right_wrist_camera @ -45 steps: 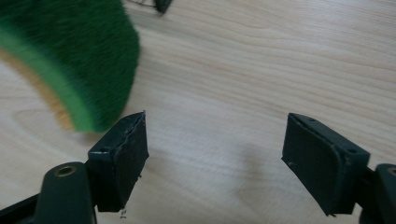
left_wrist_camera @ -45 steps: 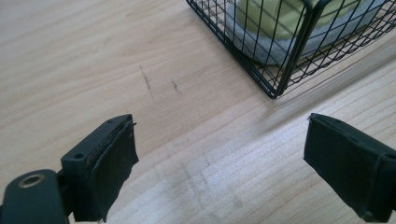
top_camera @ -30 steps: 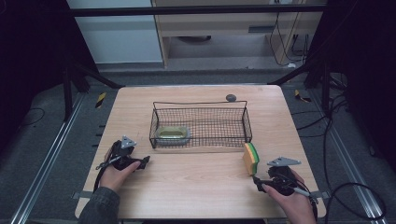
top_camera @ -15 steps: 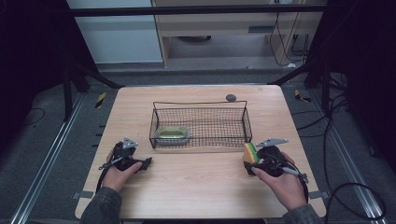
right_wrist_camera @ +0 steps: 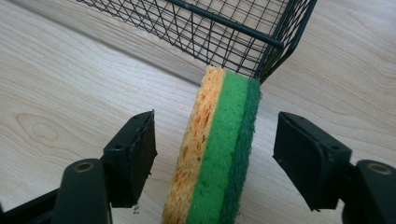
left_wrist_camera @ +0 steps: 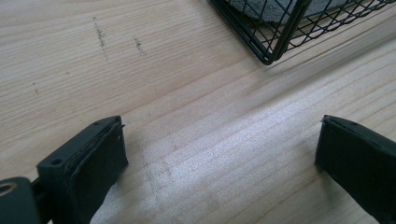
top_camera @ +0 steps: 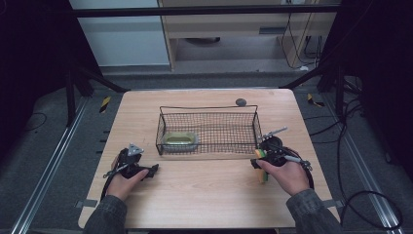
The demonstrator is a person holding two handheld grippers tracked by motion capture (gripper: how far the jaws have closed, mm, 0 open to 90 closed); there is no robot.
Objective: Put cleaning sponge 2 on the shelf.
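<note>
Standing on its long edge, the sponge (right_wrist_camera: 215, 154) carried no writing I could read; its orange, green and dark green layers ran lengthwise toward twelve o'clock, at the wire basket's (top_camera: 208, 127) near right corner. The right gripper (right_wrist_camera: 215, 154) straddled it, fingers (right_wrist_camera: 133, 154) just closing yet apart from it. At eight o'clock the left gripper (left_wrist_camera: 219, 158) gaped wide over bare pale wooden desk (top_camera: 204, 195). Dark grey floor lay around.
</note>
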